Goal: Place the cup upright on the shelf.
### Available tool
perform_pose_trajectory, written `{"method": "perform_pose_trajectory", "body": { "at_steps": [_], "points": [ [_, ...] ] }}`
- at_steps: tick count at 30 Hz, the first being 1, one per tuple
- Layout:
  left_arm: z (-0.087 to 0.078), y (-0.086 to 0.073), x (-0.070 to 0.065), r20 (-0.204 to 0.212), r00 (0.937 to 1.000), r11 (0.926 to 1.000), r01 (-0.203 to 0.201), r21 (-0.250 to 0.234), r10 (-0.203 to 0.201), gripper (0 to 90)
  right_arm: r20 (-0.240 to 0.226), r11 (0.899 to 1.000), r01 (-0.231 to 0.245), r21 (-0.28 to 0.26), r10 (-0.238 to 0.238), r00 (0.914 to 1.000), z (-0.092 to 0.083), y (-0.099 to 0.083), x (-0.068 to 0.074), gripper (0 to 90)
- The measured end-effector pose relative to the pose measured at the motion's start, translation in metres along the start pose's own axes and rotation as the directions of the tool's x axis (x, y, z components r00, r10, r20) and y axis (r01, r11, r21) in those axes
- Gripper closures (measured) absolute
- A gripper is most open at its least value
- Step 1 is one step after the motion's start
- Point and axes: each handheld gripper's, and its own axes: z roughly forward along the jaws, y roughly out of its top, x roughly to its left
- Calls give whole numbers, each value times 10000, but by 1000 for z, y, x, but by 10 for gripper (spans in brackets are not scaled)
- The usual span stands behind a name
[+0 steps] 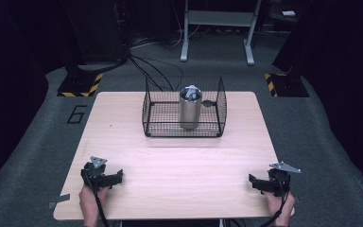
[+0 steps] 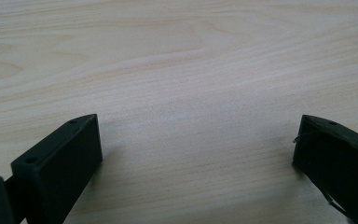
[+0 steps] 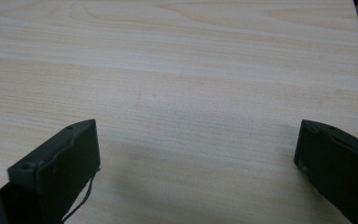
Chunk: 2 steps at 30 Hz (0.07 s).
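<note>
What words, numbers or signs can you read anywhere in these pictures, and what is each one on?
"6": a dark numeral on the grey floor, left of the table.
Yellow and black hazard stripes, without words, on two floor plates: one at far left, one at far right.
The metal can in the wire basket bears no label that I can read.
Both gripper views show bare wood, without text.

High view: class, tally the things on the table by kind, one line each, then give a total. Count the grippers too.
Wire basket: 1
Metal cylinder, upright inside the basket: 1
Small dark thing in the basket beside the cylinder, too small to tell: 1
Grippers: 2, left gripper and right gripper, both open
Total: 5
</note>
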Motion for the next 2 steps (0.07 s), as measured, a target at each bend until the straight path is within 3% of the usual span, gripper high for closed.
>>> {"method": "perform_pose_trajectory", "body": {
  "at_steps": [2],
  "points": [
    [0, 0, 0, 4, 10000, 10000, 26, -13, -26, 8, 249, 9999, 28, 120, -31, 9997, 1, 0, 2, 0]
  ]
}}
